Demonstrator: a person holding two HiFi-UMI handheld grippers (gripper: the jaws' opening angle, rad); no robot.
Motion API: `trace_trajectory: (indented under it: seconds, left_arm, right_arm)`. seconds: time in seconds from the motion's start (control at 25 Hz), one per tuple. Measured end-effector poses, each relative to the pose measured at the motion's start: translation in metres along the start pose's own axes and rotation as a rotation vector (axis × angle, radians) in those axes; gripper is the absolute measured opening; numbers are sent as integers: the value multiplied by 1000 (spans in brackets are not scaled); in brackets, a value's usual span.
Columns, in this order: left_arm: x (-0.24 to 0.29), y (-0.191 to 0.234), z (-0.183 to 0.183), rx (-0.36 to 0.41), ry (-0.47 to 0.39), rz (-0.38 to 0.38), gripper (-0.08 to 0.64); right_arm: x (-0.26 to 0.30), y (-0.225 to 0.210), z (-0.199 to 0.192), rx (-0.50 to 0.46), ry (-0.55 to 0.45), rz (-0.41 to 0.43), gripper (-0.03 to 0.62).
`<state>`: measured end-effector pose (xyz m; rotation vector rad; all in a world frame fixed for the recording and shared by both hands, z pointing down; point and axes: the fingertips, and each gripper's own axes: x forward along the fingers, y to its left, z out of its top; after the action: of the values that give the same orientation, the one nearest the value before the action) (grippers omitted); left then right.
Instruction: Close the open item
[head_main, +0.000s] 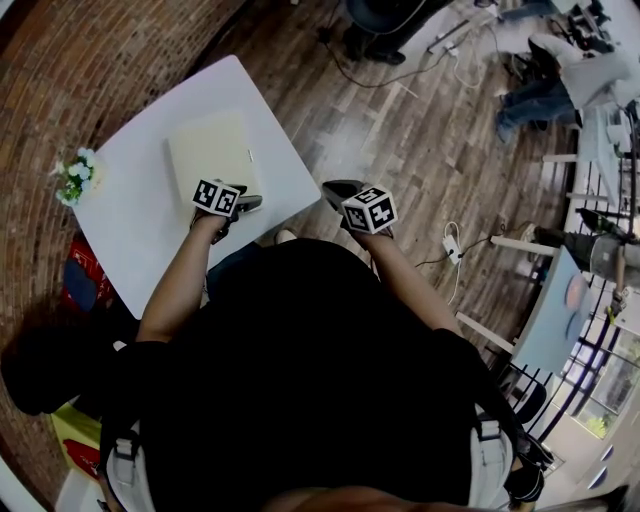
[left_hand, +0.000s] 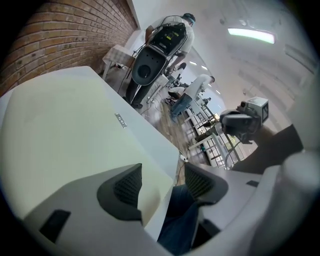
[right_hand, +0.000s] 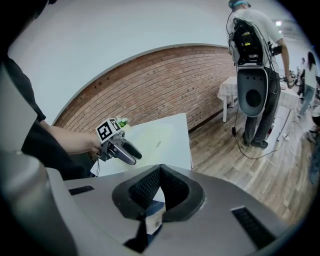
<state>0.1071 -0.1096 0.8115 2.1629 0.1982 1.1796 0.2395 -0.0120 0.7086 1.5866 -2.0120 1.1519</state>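
Closure looks done to me: the cream case (head_main: 212, 150) lies flat in the upper left of the head view on the white tabletop (head_main: 140, 230), and I can see no gap along its edges. Whether it is a laptop or a box I cannot tell. If the lid is truly down, I judge that nothing is left but to back away.

My left gripper (head_main: 245, 203) hangs over the near edge of the case, just right of it. Its jaws are spread wide with nothing between them, and they do not touch the case. My right gripper (head_main: 335, 188) is further right, off the tabletop and over the wooden floor, with its jaws pressed together on nothing.

At the far left edge of the tabletop stands a small bunch of flowers (head_main: 76, 176), well apart from the case. A red bag (head_main: 85, 275) sits on the floor below it. To the right, a white cable (head_main: 450, 245) trails over the floor. A person (right_hand: 255, 65) stands in the upper right of the right gripper view, well apart from the tabletop. Nothing stands in my way.
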Motion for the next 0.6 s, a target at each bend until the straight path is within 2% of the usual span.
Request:
trace_trajectory:
  seconds: [0.2,0.4,0.6]
  left_arm:
    - [-18,0,10,13,-70,13,265]
    - [-31,-2,6,14,-89,17,250]
    - [-50,-5,12,19,-160,25,210]
  right_arm:
    - [7,6,7,-22,5,18,20]
    - [12,15,12,-51,14,39,20]
    - [19,23,20,-78,14,58,20]
